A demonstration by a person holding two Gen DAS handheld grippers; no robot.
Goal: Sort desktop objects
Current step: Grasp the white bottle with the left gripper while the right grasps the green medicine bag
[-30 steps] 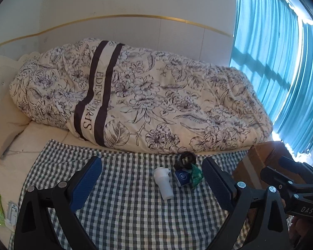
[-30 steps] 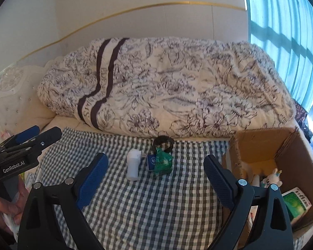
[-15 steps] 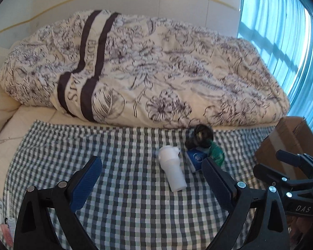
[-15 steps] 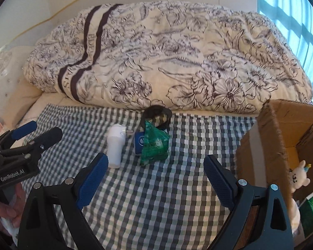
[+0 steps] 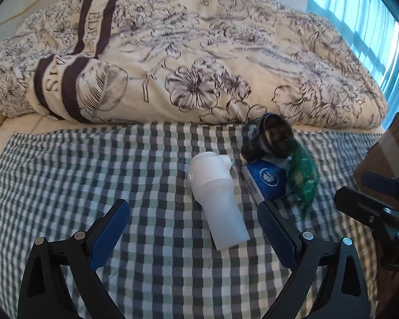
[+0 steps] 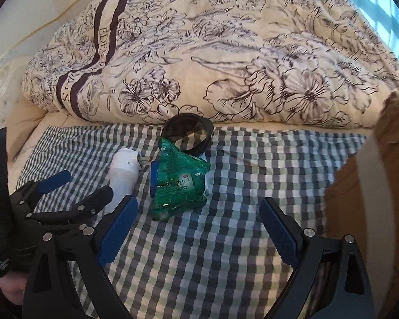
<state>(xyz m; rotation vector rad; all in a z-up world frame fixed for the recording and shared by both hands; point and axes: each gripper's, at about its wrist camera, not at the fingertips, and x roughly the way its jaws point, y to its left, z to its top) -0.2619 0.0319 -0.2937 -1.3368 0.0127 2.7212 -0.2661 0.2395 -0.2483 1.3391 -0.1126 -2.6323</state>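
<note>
White bottle lies on its side on the checked cloth, cap end toward the quilt, base end toward the camera.

Left wrist view. Left gripper is spread wide and holds nothing; its blue-padded fingers flank the bottle's base end, which sits nearer the right pad than the left. Whether the pads touch the cloth cannot be told. Just right of the bottle lies a blue packet, beside it a green sachet bag, and behind both a dark ring at the foot of the quilt. The four things form one tight cluster. Open cloth runs left of the bottle to the cloth's left edge. Right gripper body shows at the right border, in front of a cardboard box.

Right wrist view. Right gripper is also spread wide and empty, with bare cloth between its fingers. The green bag lies ahead, left of centre, covering most of the blue packet. The bottle is partly hidden behind the left gripper at the left. The dark ring rests against the quilt edge. The box wall closes off the right side; clear cloth lies between bag and box.

Surface is a bed; the quilt is heaped along the far side, with blue curtains at upper right.
</note>
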